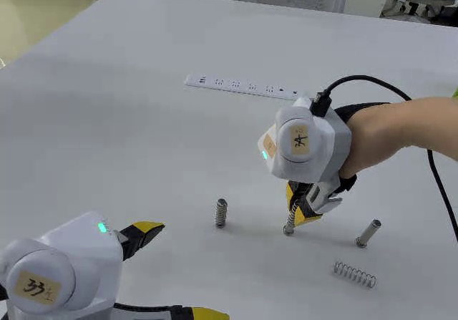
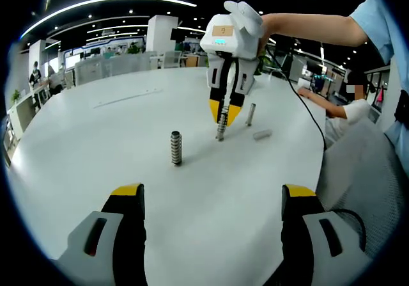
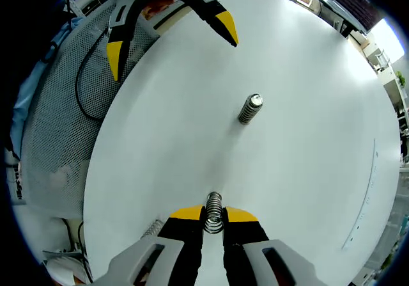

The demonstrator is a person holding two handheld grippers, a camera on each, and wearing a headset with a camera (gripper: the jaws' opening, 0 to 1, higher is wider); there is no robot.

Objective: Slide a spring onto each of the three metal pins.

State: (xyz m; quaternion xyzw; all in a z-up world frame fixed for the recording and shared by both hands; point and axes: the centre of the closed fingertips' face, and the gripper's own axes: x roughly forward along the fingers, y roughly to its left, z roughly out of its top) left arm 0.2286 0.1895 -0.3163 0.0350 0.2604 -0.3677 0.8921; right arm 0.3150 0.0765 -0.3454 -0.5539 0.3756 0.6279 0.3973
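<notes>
Right hand-held gripper (image 1: 299,214), closed on a spring (image 3: 214,210) over the middle pin (image 1: 288,229): keep the spring upright, press straight down. Left hand-held gripper (image 2: 213,190) open.

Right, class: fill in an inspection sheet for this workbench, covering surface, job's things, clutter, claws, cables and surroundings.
Surface: white table.
Job's things: left pin wears the first spring; middle pin carries the second spring; third pin is bare; a loose spring lies near it.
Clutter: power strip on the far side.
Claws: left claw open, empty; right claw shut on the second spring.
Cables: black cable at the right claw.
Surroundings: open office, desks, chairs.
</notes>
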